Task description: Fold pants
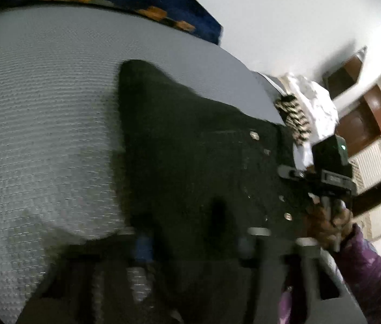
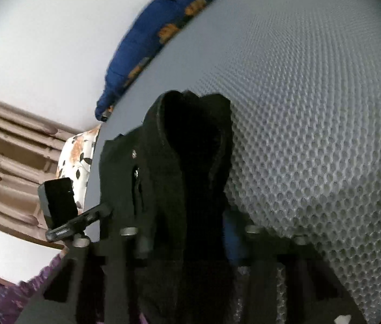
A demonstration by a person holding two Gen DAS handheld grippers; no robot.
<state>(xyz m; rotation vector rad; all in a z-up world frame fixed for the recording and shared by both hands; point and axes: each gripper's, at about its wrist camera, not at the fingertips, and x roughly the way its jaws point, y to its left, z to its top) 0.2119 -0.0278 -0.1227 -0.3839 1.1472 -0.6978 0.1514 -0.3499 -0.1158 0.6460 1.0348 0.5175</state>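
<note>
Black pants (image 1: pixel 190 148) with metal studs hang over a grey textured bed surface (image 1: pixel 42 108). My left gripper (image 1: pixel 190 243) is shut on the pants' near edge, which drapes over its fingers. The right gripper's body (image 1: pixel 330 167) shows at the right edge of the pants, held by a hand in a purple sleeve. In the right wrist view my right gripper (image 2: pixel 187 243) is shut on the bunched pants (image 2: pixel 190 148), and the left gripper's body (image 2: pixel 61 205) sits at the left.
The grey honeycomb-textured bed cover (image 2: pixel 312 108) fills the right. A blue blanket with orange flowers (image 1: pixel 136 2) lies at the far edge. A striped cloth and white fabric (image 1: pixel 306 108) sit at the bed's corner. Curtains (image 2: pixel 7 162) and a floral pillow (image 2: pixel 77 156) are at the left.
</note>
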